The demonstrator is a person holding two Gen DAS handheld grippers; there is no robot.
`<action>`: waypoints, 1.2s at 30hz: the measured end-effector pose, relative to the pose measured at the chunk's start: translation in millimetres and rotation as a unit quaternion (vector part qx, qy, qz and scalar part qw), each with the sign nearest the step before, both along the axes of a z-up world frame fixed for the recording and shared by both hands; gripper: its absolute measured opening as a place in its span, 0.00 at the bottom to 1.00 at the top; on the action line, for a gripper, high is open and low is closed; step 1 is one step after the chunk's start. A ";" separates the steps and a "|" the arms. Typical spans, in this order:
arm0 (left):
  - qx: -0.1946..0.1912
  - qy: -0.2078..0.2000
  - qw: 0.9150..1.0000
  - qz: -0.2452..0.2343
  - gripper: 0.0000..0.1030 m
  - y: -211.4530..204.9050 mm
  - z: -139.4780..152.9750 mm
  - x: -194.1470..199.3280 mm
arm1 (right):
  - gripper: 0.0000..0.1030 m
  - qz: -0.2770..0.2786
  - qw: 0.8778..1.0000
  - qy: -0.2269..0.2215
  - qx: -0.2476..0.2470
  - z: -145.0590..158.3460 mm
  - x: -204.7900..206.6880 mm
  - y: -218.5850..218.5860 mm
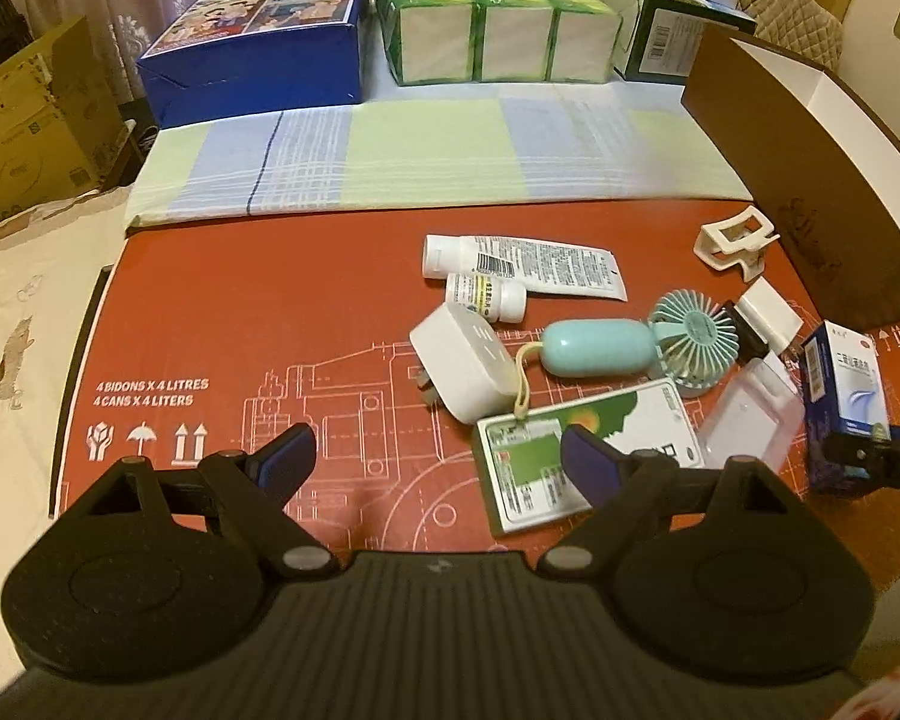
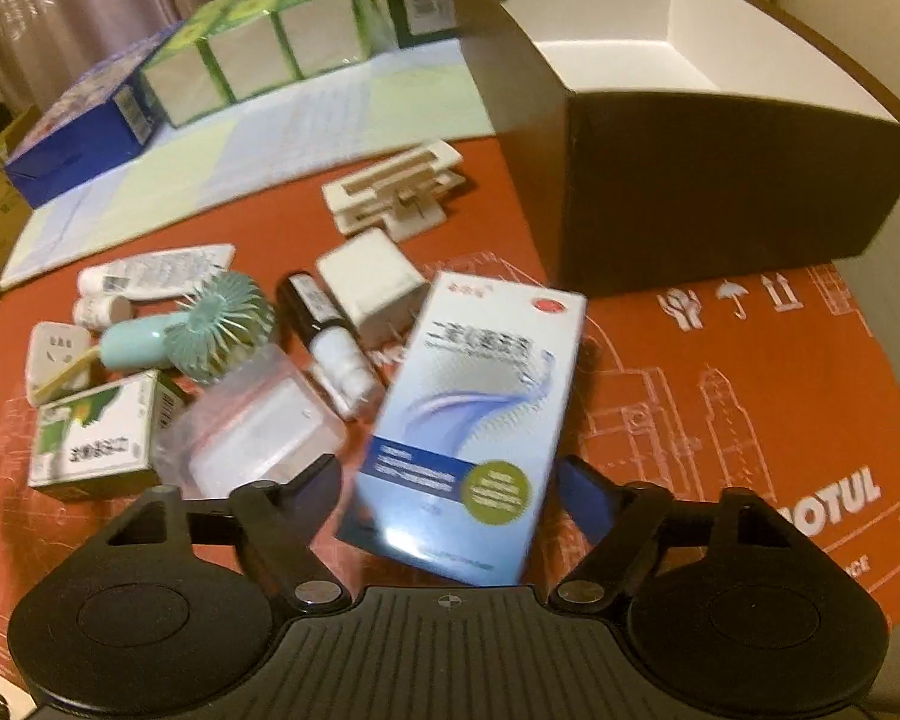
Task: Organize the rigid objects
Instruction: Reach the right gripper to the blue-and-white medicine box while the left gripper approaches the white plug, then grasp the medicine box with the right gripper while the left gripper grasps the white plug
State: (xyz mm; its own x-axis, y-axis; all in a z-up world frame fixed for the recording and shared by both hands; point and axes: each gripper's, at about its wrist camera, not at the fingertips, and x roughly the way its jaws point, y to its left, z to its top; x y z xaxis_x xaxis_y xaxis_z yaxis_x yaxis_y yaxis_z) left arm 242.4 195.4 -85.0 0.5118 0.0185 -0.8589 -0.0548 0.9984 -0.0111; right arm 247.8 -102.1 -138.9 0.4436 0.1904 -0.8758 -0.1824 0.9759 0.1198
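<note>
Left gripper [image 1: 438, 459] jaws spread wide; right gripper [image 2: 450, 483] jaws apart.

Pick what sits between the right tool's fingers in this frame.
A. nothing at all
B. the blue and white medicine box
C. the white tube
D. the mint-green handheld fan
B: in the right wrist view the blue and white medicine box stands between the fingers of the right tool, while the fan and white tube lie farther back on the red cardboard.
</note>
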 end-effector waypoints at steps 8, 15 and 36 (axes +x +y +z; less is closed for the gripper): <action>-0.020 -0.005 1.000 0.000 0.78 9.8 -6.4 21.0 | 0.63 -0.031 0.999 0.020 -0.009 -1.4 -5.8 -38.3; -0.062 0.008 0.998 0.017 0.65 19.6 -22.4 44.2 | 0.63 -0.041 0.999 0.015 0.000 5.0 -10.2 -44.9; -0.121 0.021 0.992 0.017 0.24 26.7 -43.0 74.1 | 0.63 -0.042 0.999 -0.018 0.005 10.6 9.5 -38.6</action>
